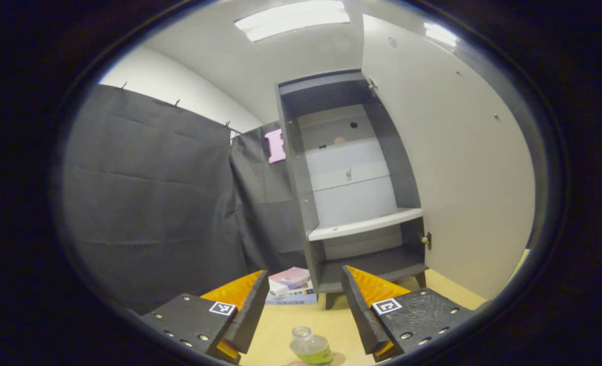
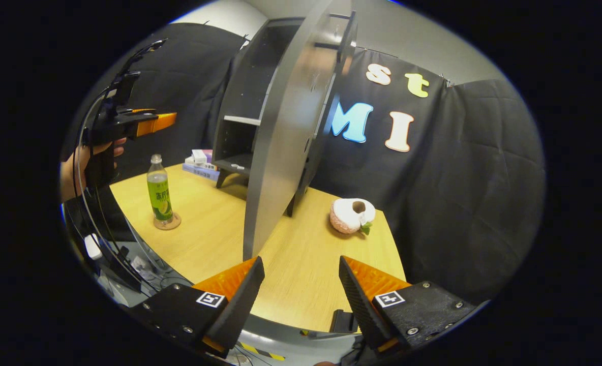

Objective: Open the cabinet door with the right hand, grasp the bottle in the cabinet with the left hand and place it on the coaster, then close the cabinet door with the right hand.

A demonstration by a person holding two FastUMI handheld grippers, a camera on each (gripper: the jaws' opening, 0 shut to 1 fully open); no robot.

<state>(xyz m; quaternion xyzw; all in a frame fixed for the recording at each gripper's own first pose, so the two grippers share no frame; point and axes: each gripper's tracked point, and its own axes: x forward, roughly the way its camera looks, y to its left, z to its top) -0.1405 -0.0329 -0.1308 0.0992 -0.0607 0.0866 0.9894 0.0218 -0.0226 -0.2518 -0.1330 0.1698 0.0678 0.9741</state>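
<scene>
One bottle [image 2: 159, 189] stands upright on the coaster [image 2: 167, 222] on the bench [image 2: 301, 254], well apart from the cabinet [image 2: 245, 101], whose door [image 2: 286, 137] hangs open. Both the left hand-held gripper [image 1: 305, 297] above it and the right hand-held gripper [image 2: 301, 284] gape empty.

A wooden table [image 2: 301, 254] lies ahead of the right gripper [image 2: 301, 284], carrying the cabinet [image 2: 245, 127], stacked books [image 2: 202, 170], a coaster [image 2: 167, 222] under the bottle [image 2: 159, 190], and a plush toy [image 2: 351, 215].

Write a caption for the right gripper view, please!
Bottle stands on its coaster; cabinet door hangs open.
</scene>
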